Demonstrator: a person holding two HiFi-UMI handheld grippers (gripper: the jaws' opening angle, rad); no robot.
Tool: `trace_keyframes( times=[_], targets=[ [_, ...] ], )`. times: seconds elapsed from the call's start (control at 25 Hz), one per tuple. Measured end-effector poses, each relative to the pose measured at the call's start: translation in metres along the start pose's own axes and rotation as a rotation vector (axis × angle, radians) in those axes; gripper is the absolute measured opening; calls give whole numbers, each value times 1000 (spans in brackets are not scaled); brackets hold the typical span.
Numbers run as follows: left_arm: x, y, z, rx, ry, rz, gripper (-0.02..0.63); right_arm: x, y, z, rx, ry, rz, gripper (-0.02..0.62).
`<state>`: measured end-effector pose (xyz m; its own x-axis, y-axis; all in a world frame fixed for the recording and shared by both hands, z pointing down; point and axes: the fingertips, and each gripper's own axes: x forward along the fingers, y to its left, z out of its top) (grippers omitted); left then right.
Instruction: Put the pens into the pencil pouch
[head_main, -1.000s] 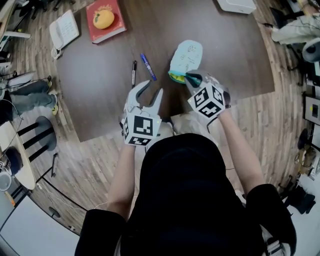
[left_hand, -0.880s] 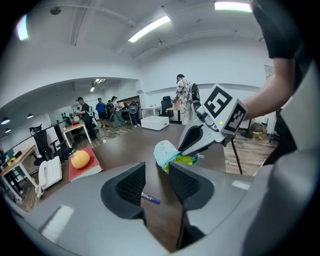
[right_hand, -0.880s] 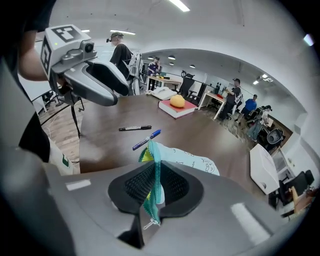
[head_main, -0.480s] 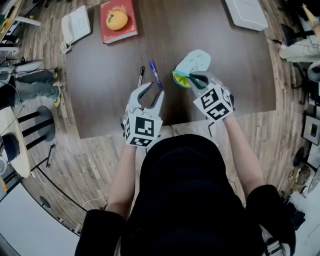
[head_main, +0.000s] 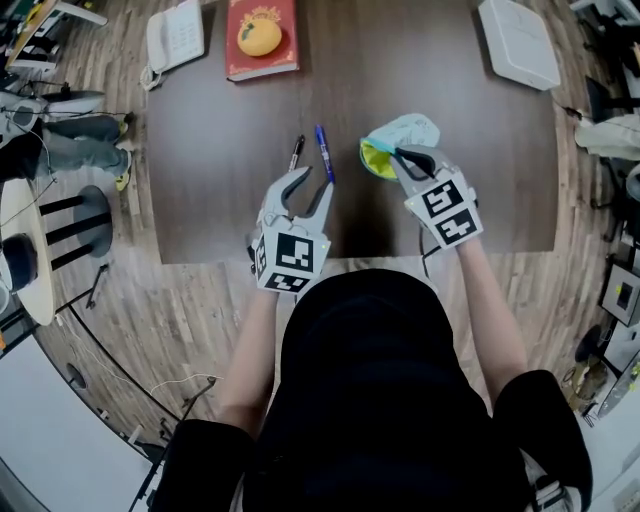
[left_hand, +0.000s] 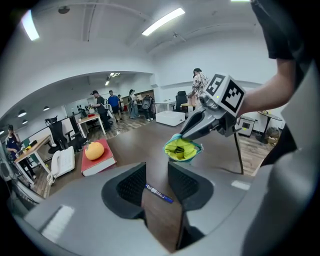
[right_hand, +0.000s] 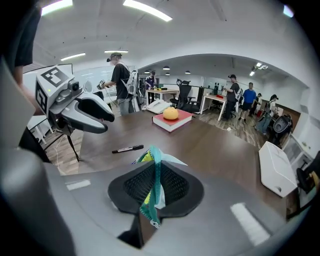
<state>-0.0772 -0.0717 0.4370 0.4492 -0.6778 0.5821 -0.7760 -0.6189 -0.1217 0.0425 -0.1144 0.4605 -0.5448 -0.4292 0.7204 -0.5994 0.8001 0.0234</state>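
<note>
right gripper (head_main: 405, 157) pinching pouch (head_main: 408, 130) rim; left gripper (head_main: 311, 182) spread, just narrowing, empty, near blue pen (head_main: 323, 155).

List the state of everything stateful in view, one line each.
pencil pouch: unzipped, mouth open, rim pinched by the right gripper
blue pen: lying on the table, not held
black pen: lying on the table, not held
left gripper: jaws open, just been closing a little, gripping nothing; blue pen shows through the gap
right gripper: jaws shut on the pencil pouch
red book: closed, flat, orange on top
</note>
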Motion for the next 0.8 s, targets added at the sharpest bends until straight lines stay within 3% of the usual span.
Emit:
trace_keyframes(
  times=[0.8],
  targets=[
    [53,-5,-58,-223,126,42,133,10,-15,6,35,-19,43,38]
  ],
)
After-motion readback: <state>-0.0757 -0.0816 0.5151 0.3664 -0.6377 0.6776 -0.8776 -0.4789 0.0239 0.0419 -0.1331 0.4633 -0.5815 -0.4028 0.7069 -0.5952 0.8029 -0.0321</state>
